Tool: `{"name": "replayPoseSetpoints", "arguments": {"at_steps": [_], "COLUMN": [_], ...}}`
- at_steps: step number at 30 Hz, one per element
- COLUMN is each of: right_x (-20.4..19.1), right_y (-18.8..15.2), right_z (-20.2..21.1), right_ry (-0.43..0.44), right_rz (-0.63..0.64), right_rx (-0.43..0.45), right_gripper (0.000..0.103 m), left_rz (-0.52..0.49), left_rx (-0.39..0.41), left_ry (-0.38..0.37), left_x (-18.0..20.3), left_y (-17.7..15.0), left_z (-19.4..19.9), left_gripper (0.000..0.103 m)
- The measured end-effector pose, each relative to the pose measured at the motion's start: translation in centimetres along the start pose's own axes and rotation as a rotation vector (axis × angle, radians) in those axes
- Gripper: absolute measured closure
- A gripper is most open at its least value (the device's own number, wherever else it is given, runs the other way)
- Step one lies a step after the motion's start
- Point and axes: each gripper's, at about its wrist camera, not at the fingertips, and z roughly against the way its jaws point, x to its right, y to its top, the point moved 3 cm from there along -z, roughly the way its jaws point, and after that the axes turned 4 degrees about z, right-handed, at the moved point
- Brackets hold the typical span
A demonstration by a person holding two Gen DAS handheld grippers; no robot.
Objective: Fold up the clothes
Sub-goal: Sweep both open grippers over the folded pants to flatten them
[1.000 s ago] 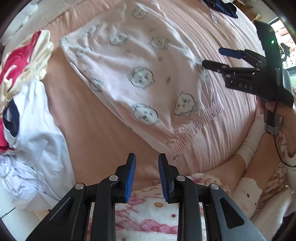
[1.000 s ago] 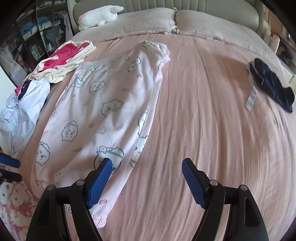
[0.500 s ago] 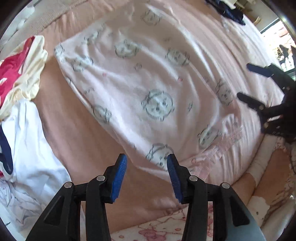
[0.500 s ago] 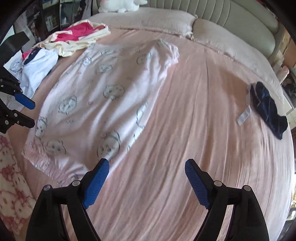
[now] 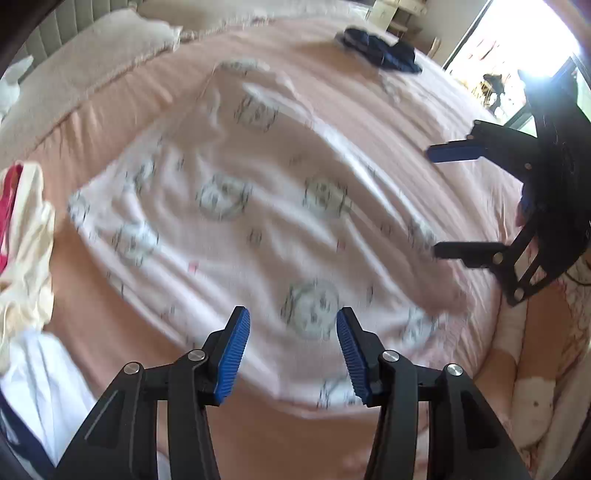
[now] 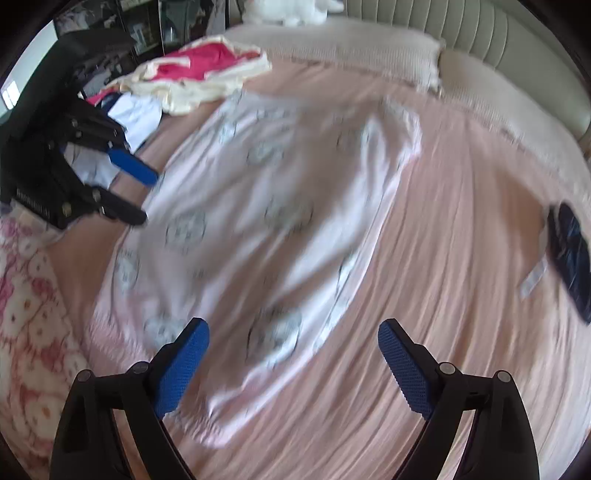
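The pale pink printed garment (image 5: 258, 206) lies spread flat on the bed (image 5: 436, 122), running from the near edge, where its gathered hem sits just in front of the person, up toward the pillows (image 6: 354, 48) at the head. Cartoon faces are scattered over it, blurred in both views. The left tool (image 5: 291, 347) hangs over the near left part of the garment, its jaws opening with only air between the blue pads; the cloth lies below them, not pinched. The right tool (image 6: 293, 362) hangs over the near right side of the garment, its jaws opening to a wide gap, also with nothing between them. Each tool shows in the other's view, at either side of the garment's near end. Along the left edge of the bed, beside the garment, lies a heap of other clothes: a cream and red piece (image 6: 199, 77) nearer the pillows, and a white piece (image 6: 136, 110) with dark trim nearer the person. Well apart, toward the right edge of the bed, lies a dark navy garment (image 6: 572, 258) with a white label strip just beside it. The person's patterned fleece clothing (image 6: 26, 310) shows at the near edge. A padded headboard (image 6: 480, 33) stands behind the pillows.
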Motion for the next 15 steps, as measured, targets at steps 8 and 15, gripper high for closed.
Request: {"name": "replayPoseSetpoints", "arguments": {"at_steps": [8, 15], "right_x": [3.1, 6.5], "right_y": [1.1, 7.8], "right_z": [-6.7, -2.9], "right_ry": [-0.059, -0.079], "right_rz": [0.181, 0.183], "right_rx": [-0.072, 0.15], "right_gripper": [0.002, 0.001], "left_rz": [-0.23, 0.008], "left_rx": [-0.194, 0.072], "left_ry": [0.162, 0.097], "left_x": [-1.7, -6.2], "left_y": [-4.3, 3.2], "left_z": [-1.8, -0.7], "left_gripper": [0.029, 0.029]}}
